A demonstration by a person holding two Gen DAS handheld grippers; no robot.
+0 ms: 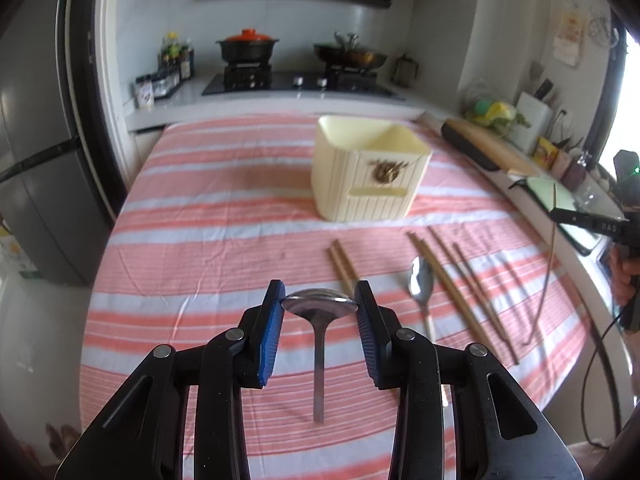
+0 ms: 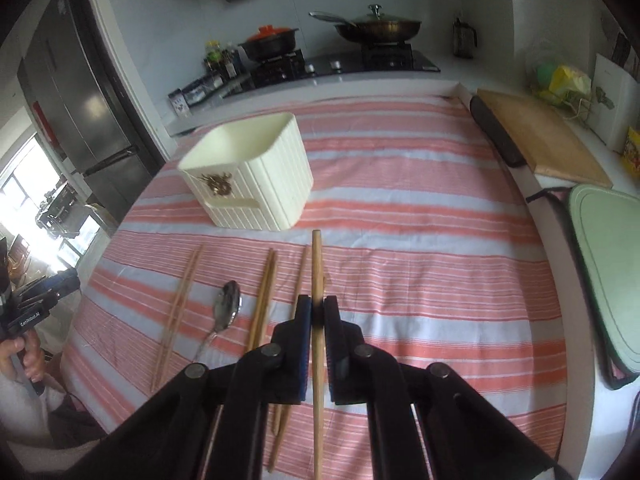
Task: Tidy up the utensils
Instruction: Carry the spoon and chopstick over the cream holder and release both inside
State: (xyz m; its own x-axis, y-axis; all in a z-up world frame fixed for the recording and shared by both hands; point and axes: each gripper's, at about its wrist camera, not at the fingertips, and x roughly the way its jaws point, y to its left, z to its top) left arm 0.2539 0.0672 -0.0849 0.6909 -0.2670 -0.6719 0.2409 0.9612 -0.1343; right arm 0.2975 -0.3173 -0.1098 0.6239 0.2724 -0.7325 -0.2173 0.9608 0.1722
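Observation:
My left gripper [image 1: 319, 302] is shut on the bowl of a metal spoon [image 1: 319, 312] and holds it above the striped cloth, handle hanging toward me. My right gripper [image 2: 317, 310] is shut on a wooden chopstick [image 2: 317, 272], lifted and pointing ahead. A cream utensil holder [image 1: 366, 172] stands upright on the cloth ahead; it also shows in the right wrist view [image 2: 250, 174]. A second spoon [image 1: 421, 280] and several chopsticks [image 1: 452, 292] lie on the cloth; they also show in the right wrist view, the spoon [image 2: 226, 308] between chopstick pairs [image 2: 178, 308].
The table has a red and white striped cloth [image 1: 224, 216]. A wooden cutting board [image 2: 540, 136] and a pale green board [image 2: 608, 264] lie at the right. A stove with pots [image 1: 296, 76] is behind. A fridge [image 1: 36, 184] stands at the left.

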